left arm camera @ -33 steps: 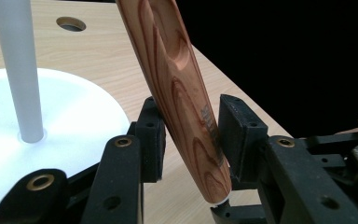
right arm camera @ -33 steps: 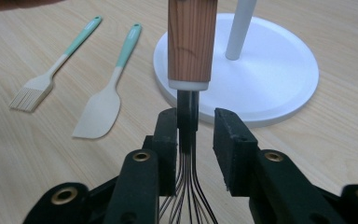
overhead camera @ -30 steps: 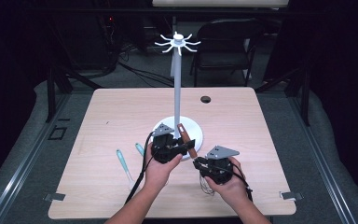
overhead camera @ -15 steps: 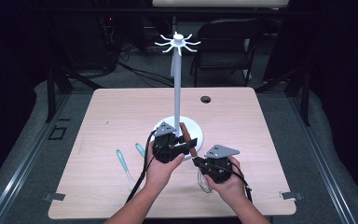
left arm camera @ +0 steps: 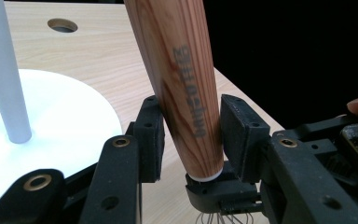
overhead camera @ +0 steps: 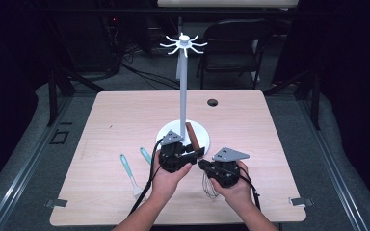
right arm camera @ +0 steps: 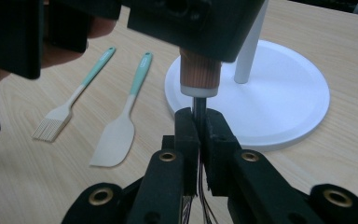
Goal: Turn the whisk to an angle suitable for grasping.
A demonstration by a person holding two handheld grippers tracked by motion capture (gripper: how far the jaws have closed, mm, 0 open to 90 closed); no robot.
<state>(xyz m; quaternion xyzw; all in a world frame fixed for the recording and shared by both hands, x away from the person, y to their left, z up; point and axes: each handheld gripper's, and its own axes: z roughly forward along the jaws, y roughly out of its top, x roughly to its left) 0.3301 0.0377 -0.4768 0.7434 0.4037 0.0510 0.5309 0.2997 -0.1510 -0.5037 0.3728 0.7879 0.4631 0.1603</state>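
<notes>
Whisk: you hold the whisk (overhead camera: pixel 198 154) between both claws, just off the near rim of the stand's white base, toward the near edge of the tabletop (overhead camera: pixel 125 115); its wooden handle (left arm camera: pixel 179 79) tilts up toward the pole and its wires (overhead camera: pixel 209 186) hang under your right hand.
Left claw: your left claw (left arm camera: pixel 191 140) is partly open, its pads flanking the handle; I cannot tell whether they press on it.
Right claw: your right claw (right arm camera: pixel 199 140) has just been closing and now pinches the whisk's thin metal neck (right arm camera: pixel 198 108) below the handle.
Progress: my reading is that the whisk is lifted and being re-gripped; hanging it looks not yet done.
Stand: the hook stand (overhead camera: pixel 183 91) carries nothing on its top prongs.
Others: a brush (right arm camera: pixel 72 100) and a spatula (right arm camera: pixel 123 116) lie flat left of the base.
Containers: none here.
</notes>
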